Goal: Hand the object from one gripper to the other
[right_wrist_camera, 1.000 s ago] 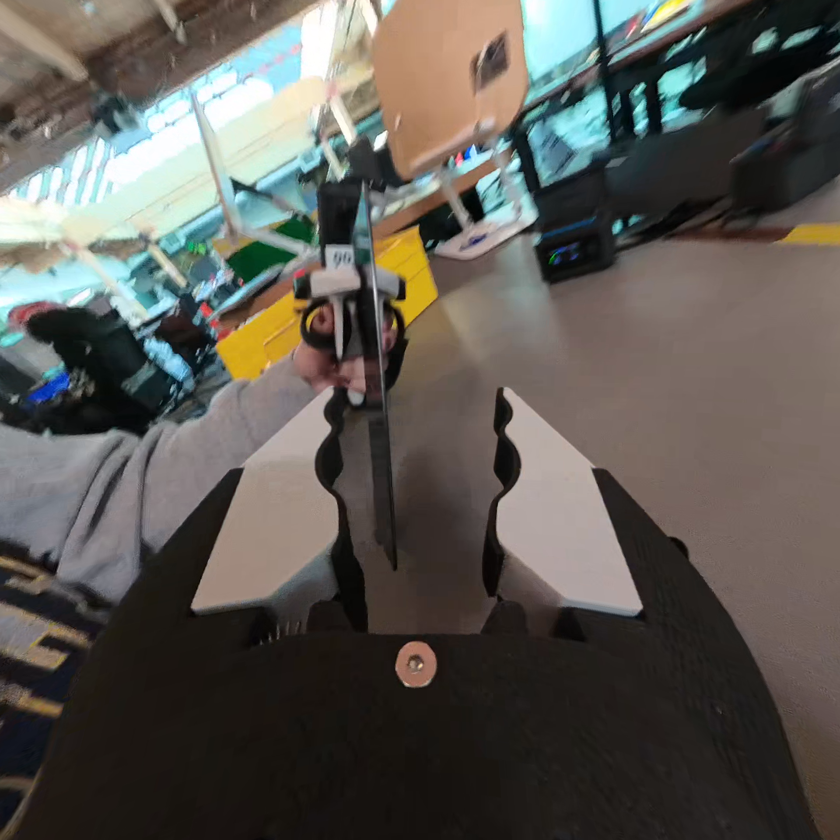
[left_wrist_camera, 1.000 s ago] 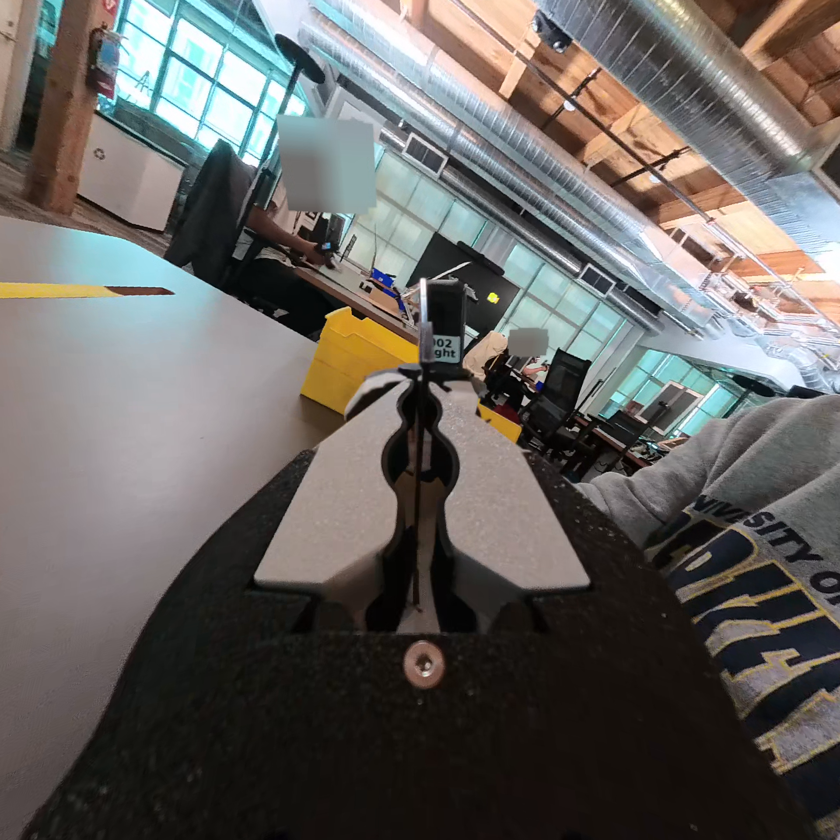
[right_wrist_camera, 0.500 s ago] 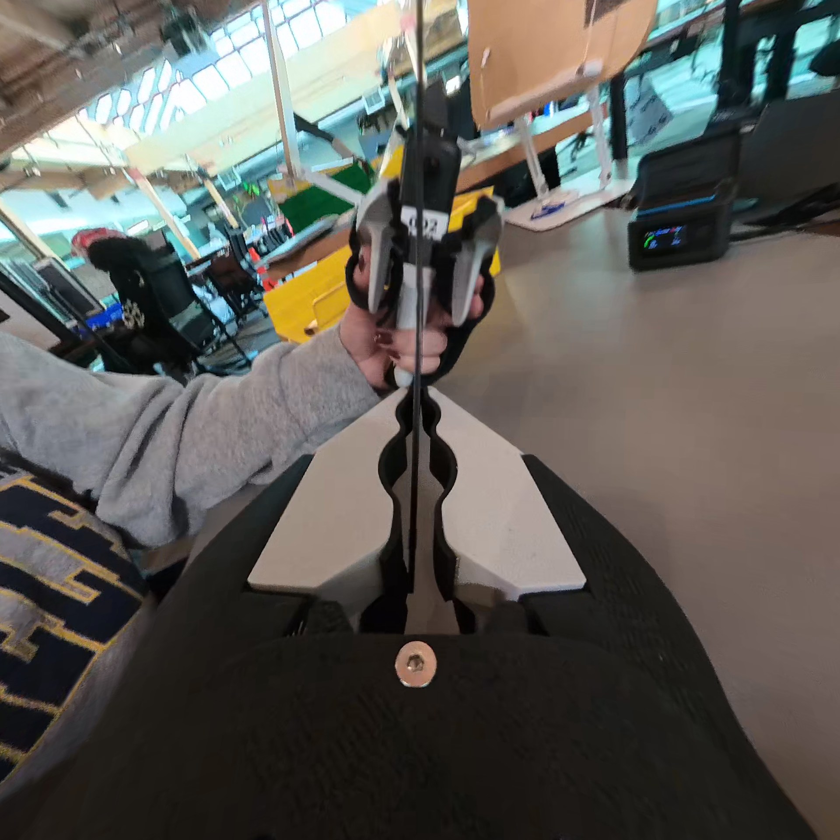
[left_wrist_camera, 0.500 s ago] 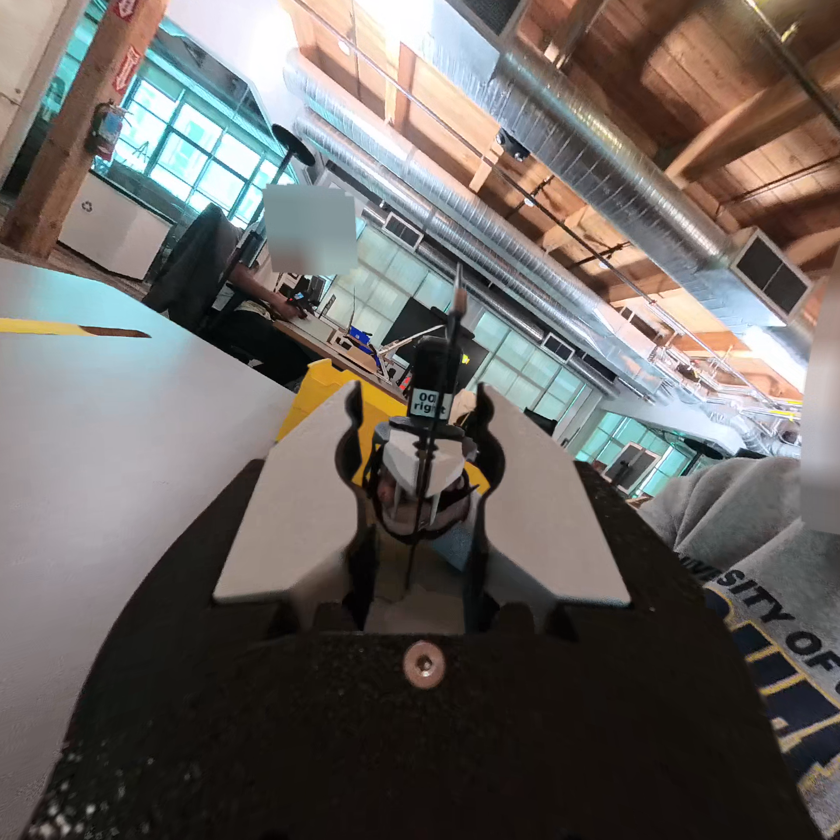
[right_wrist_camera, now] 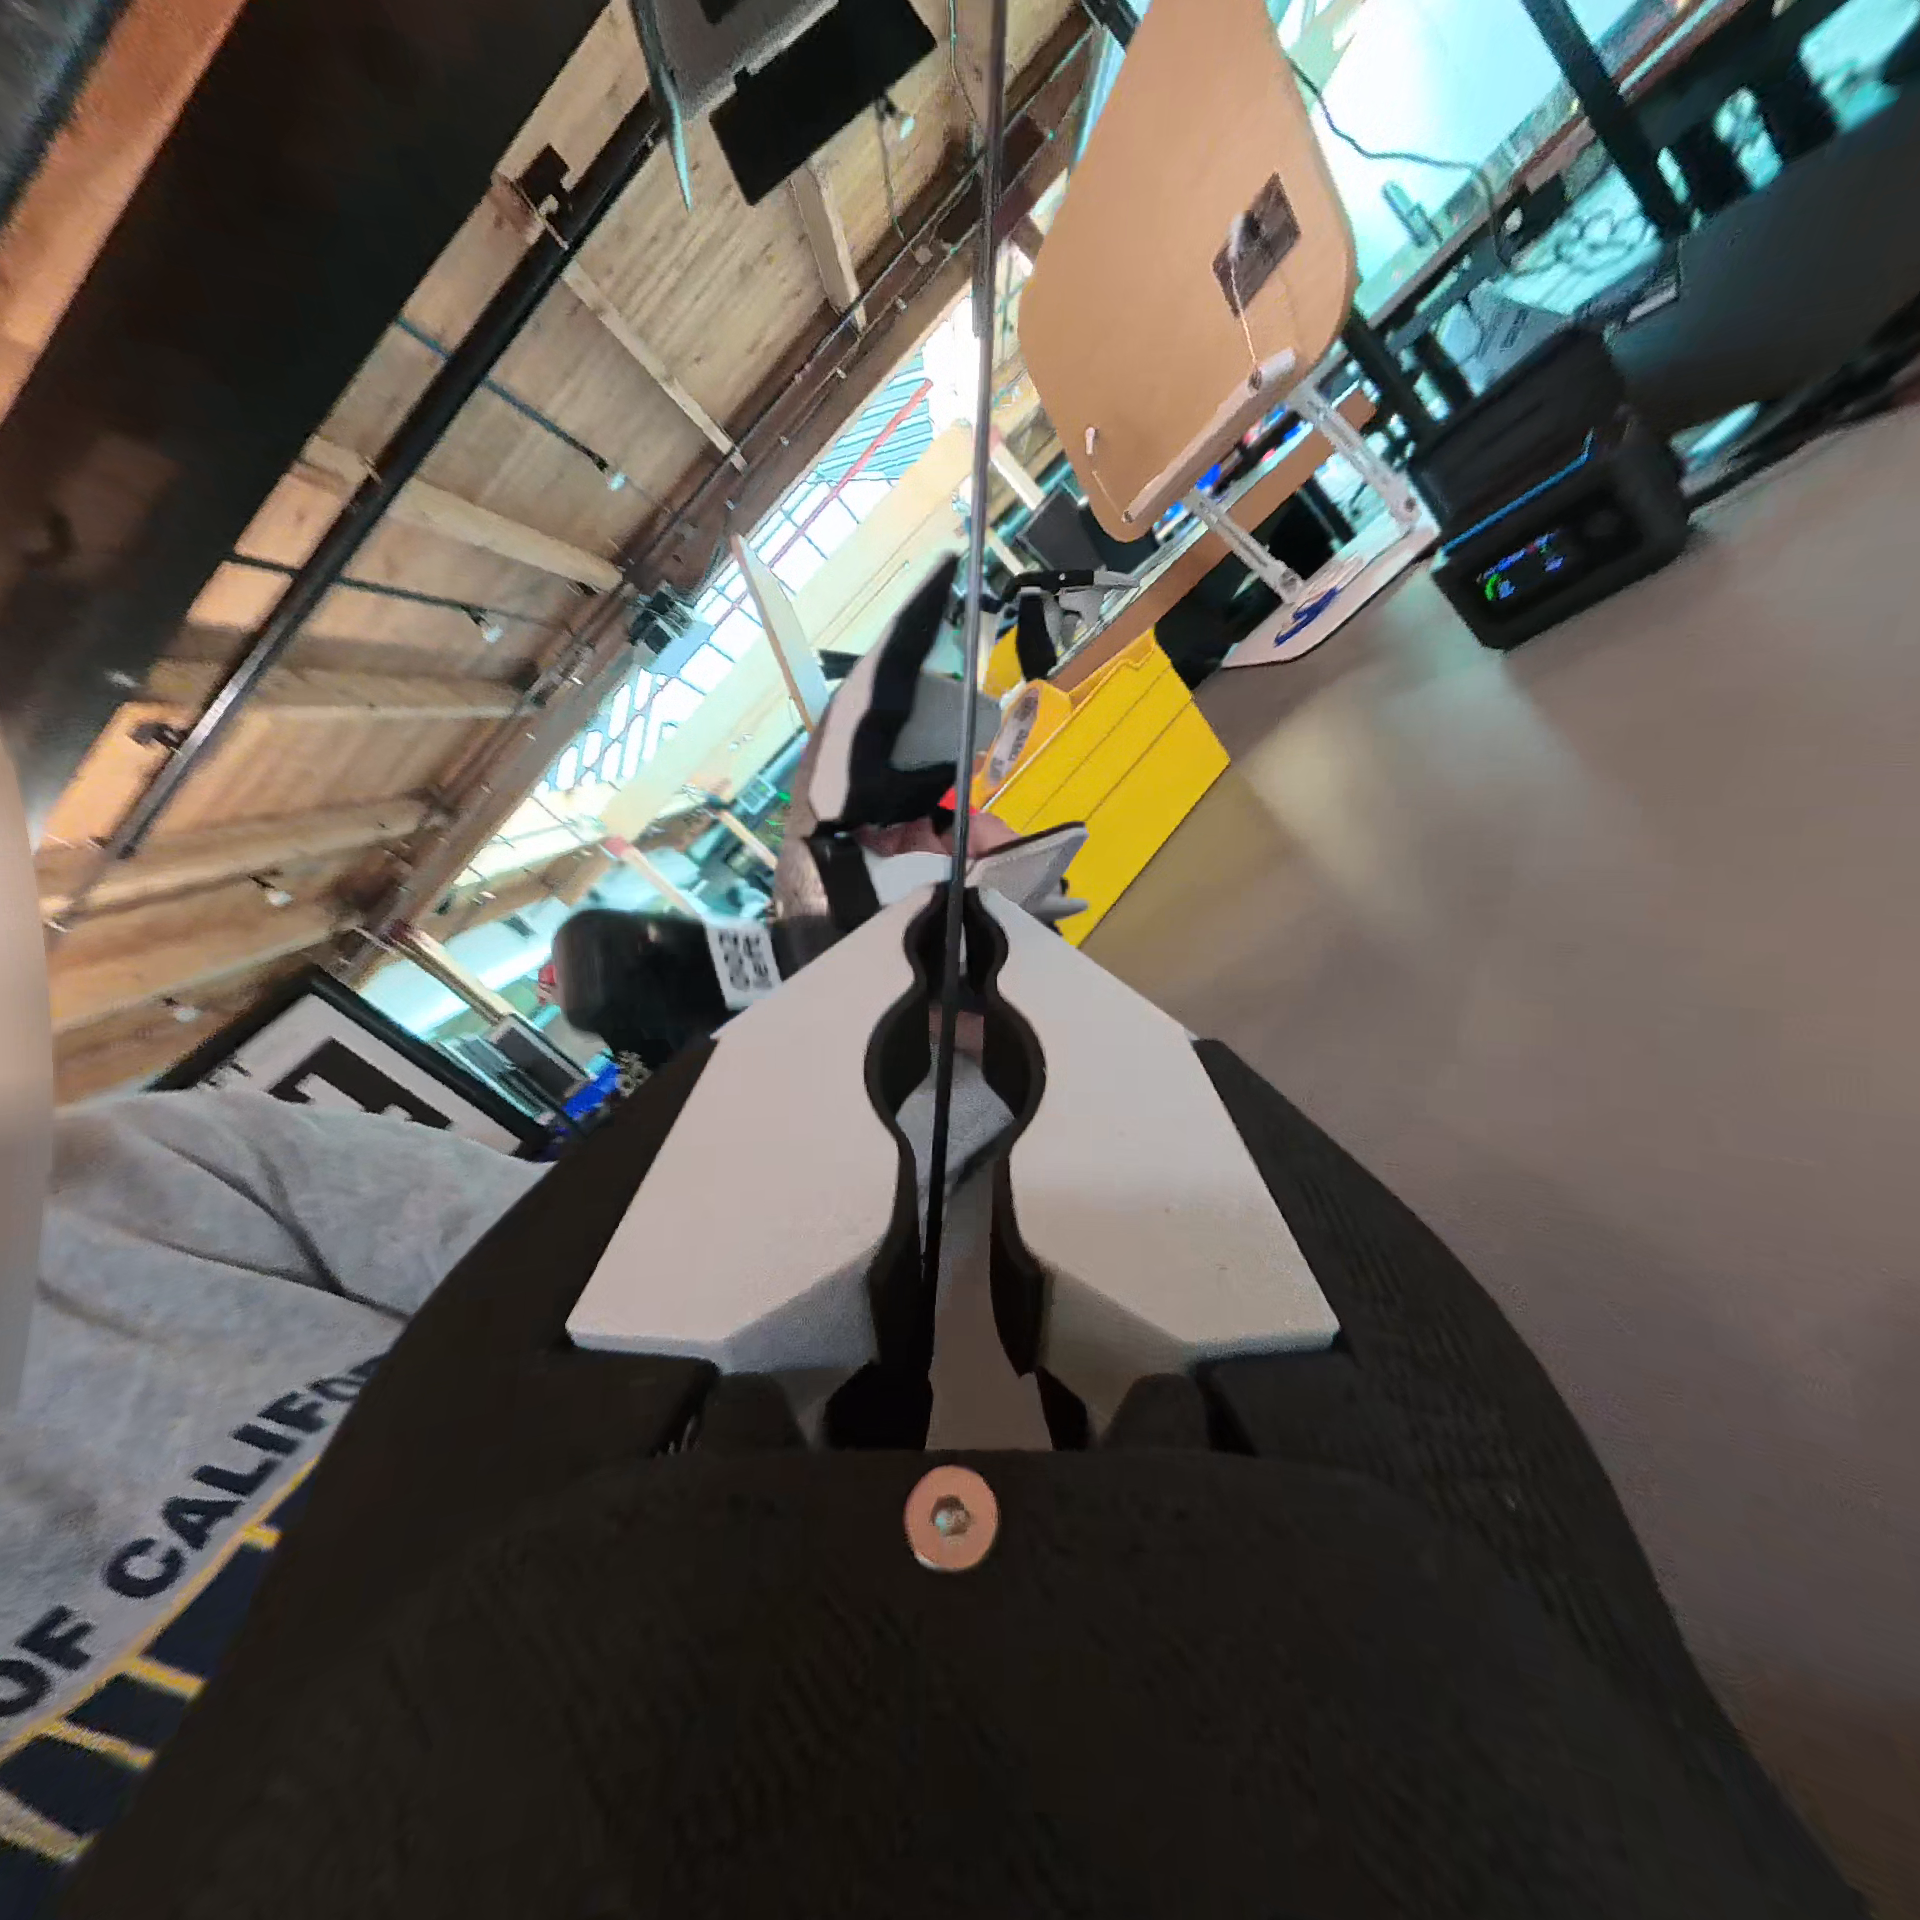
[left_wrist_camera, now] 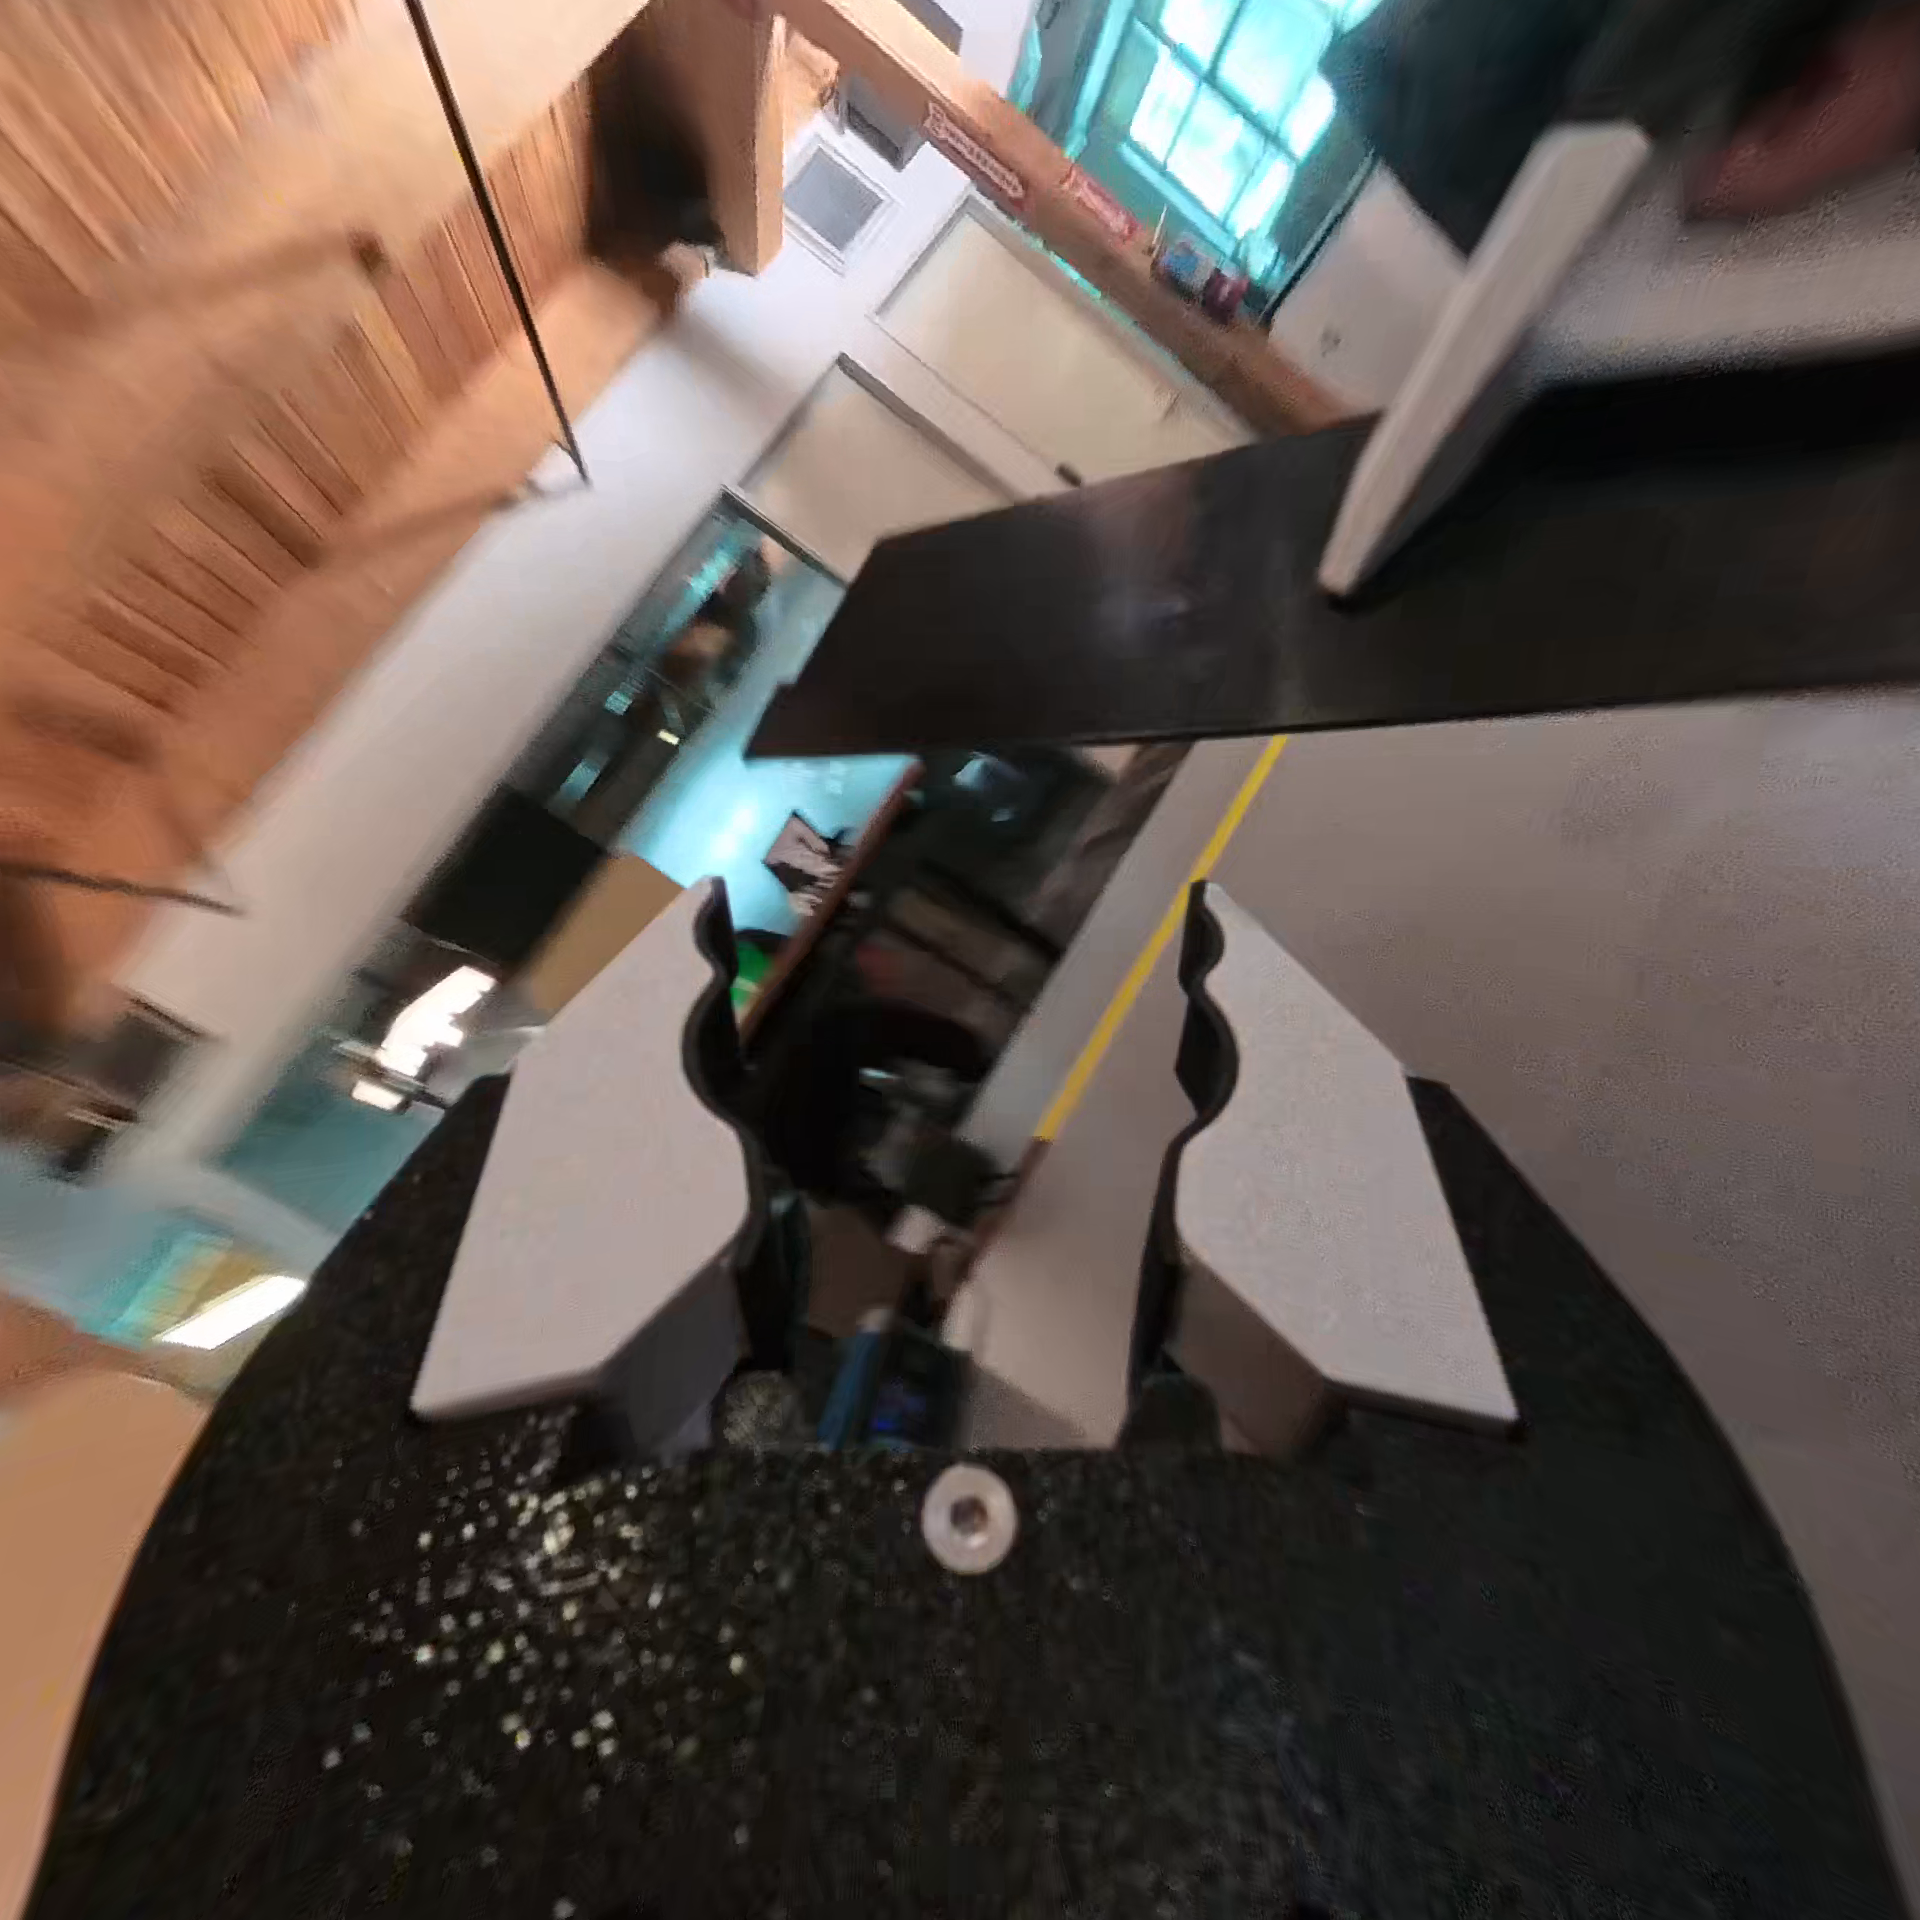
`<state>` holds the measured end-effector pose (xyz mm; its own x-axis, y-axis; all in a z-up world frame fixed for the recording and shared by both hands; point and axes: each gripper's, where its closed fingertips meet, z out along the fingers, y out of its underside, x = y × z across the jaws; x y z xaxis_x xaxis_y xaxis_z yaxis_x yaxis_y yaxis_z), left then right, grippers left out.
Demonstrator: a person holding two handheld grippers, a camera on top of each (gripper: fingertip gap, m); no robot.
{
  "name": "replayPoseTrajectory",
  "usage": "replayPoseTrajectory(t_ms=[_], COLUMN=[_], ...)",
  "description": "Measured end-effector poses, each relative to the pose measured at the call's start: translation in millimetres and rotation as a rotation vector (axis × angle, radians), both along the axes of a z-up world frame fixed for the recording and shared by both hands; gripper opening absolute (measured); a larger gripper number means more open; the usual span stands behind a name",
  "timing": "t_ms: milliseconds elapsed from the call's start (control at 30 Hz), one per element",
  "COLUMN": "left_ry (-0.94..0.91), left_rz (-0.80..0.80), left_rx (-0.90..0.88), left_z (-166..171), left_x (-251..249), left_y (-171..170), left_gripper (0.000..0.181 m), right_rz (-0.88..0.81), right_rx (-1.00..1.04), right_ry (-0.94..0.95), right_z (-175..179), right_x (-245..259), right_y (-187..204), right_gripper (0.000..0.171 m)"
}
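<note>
black plate [left_wrist_camera: 1195,634] | clamped edge-on in right gripper [right_wrist_camera: 951,935] | left gripper [left_wrist_camera: 951,1039] spread wide, empty | plate above-ahead, long axis crosswise

Plate [left_wrist_camera: 1195,634] above left tool [left_wrist_camera: 951,1049]

Left gripper [left_wrist_camera: 951,1049]: gap between its fingers unobstructed. Ahead and above, the black plate [left_wrist_camera: 1143,634] clamped in the right gripper [left_wrist_camera: 1455,364] bars passage. Grey tabletop [left_wrist_camera: 1610,935] alongside lies bare.

Yellow bin [right_wrist_camera: 1117,743], grey table [right_wrist_camera: 1558,935]
</note>
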<state>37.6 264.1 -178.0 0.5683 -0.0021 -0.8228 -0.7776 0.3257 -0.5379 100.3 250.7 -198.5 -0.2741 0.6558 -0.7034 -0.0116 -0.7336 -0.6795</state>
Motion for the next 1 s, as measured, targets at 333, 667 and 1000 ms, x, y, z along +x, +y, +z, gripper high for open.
replayPoseTrajectory(t_ms=[333, 667, 1000], left_ry=[0.457, 0.540, 0.443], left_rz=[0.078, 0.130, 0.193], left_rx=[0.112, 0.171, 0.054], left_z=[-24.8, -23.8, -29.9], left_x=[35.9, 34.5, 12.6], left_y=[3.0, 2.5, 13.7], left_gripper=[0.052, 0.004, 0.000], right_rz=[0.139, 0.192, 0.118], right_rx=[-0.139, -0.177, -0.181], right_ry=[-0.072, -0.092, -0.020], right_z=[-16.2, -20.6, -4.4], right_x=[-8.4, -11.0, -9.4], right_y=[-16.9, -24.8, -15.2], right_gripper=[0.001, 0.001, 0.031])
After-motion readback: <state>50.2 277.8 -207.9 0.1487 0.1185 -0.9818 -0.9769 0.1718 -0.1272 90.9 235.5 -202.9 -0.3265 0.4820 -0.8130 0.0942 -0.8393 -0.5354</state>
